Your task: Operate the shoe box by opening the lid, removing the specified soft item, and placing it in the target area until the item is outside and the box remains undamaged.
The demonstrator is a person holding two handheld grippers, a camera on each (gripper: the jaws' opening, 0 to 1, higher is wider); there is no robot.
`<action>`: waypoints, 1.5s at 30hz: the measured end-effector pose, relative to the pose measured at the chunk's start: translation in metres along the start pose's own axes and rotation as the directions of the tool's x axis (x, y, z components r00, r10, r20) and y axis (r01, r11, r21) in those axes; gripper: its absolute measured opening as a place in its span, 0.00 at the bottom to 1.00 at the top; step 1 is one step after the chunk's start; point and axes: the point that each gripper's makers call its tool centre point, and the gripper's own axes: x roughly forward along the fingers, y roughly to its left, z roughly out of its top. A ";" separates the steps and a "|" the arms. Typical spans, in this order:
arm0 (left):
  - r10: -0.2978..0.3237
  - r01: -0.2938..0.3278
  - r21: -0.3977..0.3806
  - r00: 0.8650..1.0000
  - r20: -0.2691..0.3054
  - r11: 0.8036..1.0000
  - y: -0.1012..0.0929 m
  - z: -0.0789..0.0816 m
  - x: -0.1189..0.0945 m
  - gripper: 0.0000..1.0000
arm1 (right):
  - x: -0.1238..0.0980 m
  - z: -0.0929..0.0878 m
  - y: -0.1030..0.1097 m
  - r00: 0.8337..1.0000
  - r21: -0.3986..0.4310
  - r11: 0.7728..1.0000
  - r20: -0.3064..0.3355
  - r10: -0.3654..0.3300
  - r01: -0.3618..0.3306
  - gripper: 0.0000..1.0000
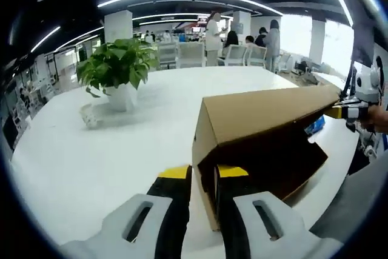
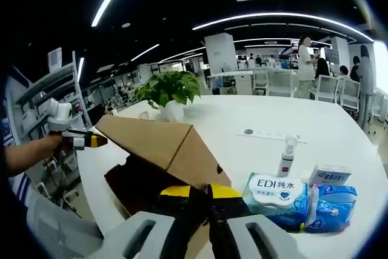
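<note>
Both grippers — left gripper [image 1: 204, 193] low centre, right gripper [image 2: 206, 201] likewise — pinch the cardboard shoe box lid [image 1: 260, 116] edges, raised over the white desk [image 1: 91, 156].

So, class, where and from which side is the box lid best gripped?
By its folded-down end flap, coming in end-on: the flap is thin cardboard with a free lower edge, so jaws can straddle it. The lid is tilted up.

White table [image 1: 73, 162], cardboard shoe box [image 1: 267, 125], potted plant [image 1: 118, 68], wipes pack [image 2: 276, 192], small bottle [image 2: 286, 157], perhaps a little carton [image 2: 330, 176]
</note>
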 end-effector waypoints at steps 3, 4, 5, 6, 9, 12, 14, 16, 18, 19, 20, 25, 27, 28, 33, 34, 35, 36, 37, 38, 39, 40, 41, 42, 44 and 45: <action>-0.006 0.006 0.010 1.000 0.007 1.000 -0.003 0.003 -0.001 0.14 | -0.001 -0.001 0.003 1.000 -0.021 1.000 0.001 0.005 -0.005 0.05; -0.007 0.007 0.014 1.000 0.008 1.000 -0.004 0.003 -0.001 0.14 | -0.001 -0.001 0.003 1.000 -0.024 1.000 0.002 0.007 -0.007 0.06; -0.009 0.009 0.019 1.000 0.008 1.000 -0.005 0.004 -0.001 0.14 | -0.001 -0.002 0.004 1.000 -0.026 1.000 0.001 0.007 -0.007 0.06; -0.009 0.009 0.023 1.000 0.009 1.000 -0.005 0.004 -0.001 0.14 | -0.001 -0.002 0.004 1.000 -0.028 1.000 0.001 0.008 -0.008 0.06; -0.014 0.013 0.024 1.000 0.014 1.000 -0.006 0.004 -0.002 0.14 | -0.002 -0.004 0.005 1.000 -0.034 0.999 0.001 0.011 -0.011 0.07; -0.019 0.018 0.028 1.000 0.012 0.999 -0.007 0.002 -0.003 0.14 | -0.003 -0.006 0.007 1.000 -0.046 0.999 0.002 0.017 -0.017 0.08; -0.025 0.024 0.031 1.000 0.008 0.999 -0.009 0.000 -0.003 0.14 | -0.003 -0.007 0.008 1.000 -0.058 0.998 0.000 0.022 -0.022 0.08; -0.031 0.030 0.039 1.000 0.004 0.999 -0.010 -0.002 -0.004 0.15 | -0.004 -0.008 0.009 1.000 -0.068 0.997 0.000 0.027 -0.027 0.09; -0.037 0.037 0.046 0.999 0.000 0.998 -0.011 -0.004 -0.005 0.15 | -0.004 -0.009 0.010 0.999 -0.069 0.997 0.000 0.034 -0.034 0.09; -0.039 0.040 0.047 0.999 -0.003 0.998 -0.011 -0.005 -0.005 0.16 | -0.004 -0.010 0.010 0.999 -0.072 0.997 -0.002 0.037 -0.037 0.10; -0.043 0.043 0.051 0.999 -0.005 0.998 -0.012 -0.006 -0.005 0.16 | -0.004 -0.011 0.010 0.999 -0.074 0.996 -0.003 0.039 -0.039 0.10; -0.051 0.052 0.058 0.999 -0.012 0.997 -0.013 -0.011 -0.008 0.16 | -0.006 -0.017 0.015 0.999 -0.100 0.994 -0.013 0.051 -0.052 0.11; -0.056 0.057 0.059 0.998 -0.015 0.997 -0.013 -0.013 -0.009 0.16 | -0.006 -0.019 0.015 0.998 -0.105 0.993 -0.018 0.052 -0.054 0.11; -0.057 0.058 0.062 0.998 -0.017 0.996 -0.014 -0.014 -0.009 0.17 | -0.006 -0.020 0.016 0.998 -0.108 0.993 -0.018 0.055 -0.056 0.11; -0.064 0.066 0.075 0.998 -0.024 0.995 -0.015 -0.019 -0.012 0.18 | -0.007 -0.025 0.018 0.998 -0.124 0.990 -0.026 0.060 -0.063 0.13; -0.065 0.067 0.077 0.998 -0.026 0.995 -0.015 -0.020 -0.012 0.18 | -0.007 -0.026 0.018 0.998 -0.126 0.990 -0.028 0.061 -0.064 0.13; -0.066 0.068 0.077 0.997 -0.026 0.995 -0.015 -0.021 -0.013 0.18 | -0.007 -0.027 0.018 0.998 -0.129 0.989 -0.030 0.061 -0.065 0.13; -0.067 0.069 0.077 0.997 -0.028 0.995 -0.015 -0.022 -0.013 0.18 | -0.007 -0.028 0.019 0.998 -0.131 0.989 -0.031 0.062 -0.066 0.13; -0.068 0.070 0.078 0.997 -0.029 0.995 -0.016 -0.023 -0.013 0.18 | -0.007 -0.029 0.019 0.998 -0.134 0.989 -0.032 0.062 -0.066 0.13; -0.069 0.071 0.077 0.997 -0.030 0.994 -0.016 -0.024 -0.014 0.18 | -0.007 -0.030 0.019 0.997 -0.137 0.988 -0.033 0.063 -0.067 0.13; -0.071 0.074 0.078 0.997 -0.031 0.994 -0.016 -0.026 -0.014 0.18 | -0.007 -0.031 0.019 0.997 -0.143 0.987 -0.036 0.066 -0.070 0.14; -0.074 0.076 0.080 0.997 -0.031 0.994 -0.017 -0.026 -0.014 0.19 | -0.008 -0.033 0.020 0.997 -0.150 0.986 -0.038 0.068 -0.073 0.14; -0.077 0.079 0.080 0.997 -0.033 0.994 -0.018 -0.028 -0.015 0.20 | -0.008 -0.035 0.020 0.997 -0.158 0.985 -0.043 0.070 -0.076 0.14; -0.079 0.082 0.082 0.996 -0.034 0.993 -0.018 -0.029 -0.015 0.20 | -0.008 -0.036 0.021 0.996 -0.164 0.983 -0.045 0.073 -0.080 0.15; -0.083 0.087 0.090 0.996 -0.041 0.992 -0.020 -0.032 -0.016 0.21 | -0.008 -0.040 0.021 0.995 -0.178 0.980 -0.057 0.076 -0.085 0.15; -0.085 0.088 0.092 0.995 -0.044 0.992 -0.021 -0.034 -0.016 0.22 | -0.008 -0.041 0.022 0.995 -0.181 0.980 -0.060 0.076 -0.086 0.15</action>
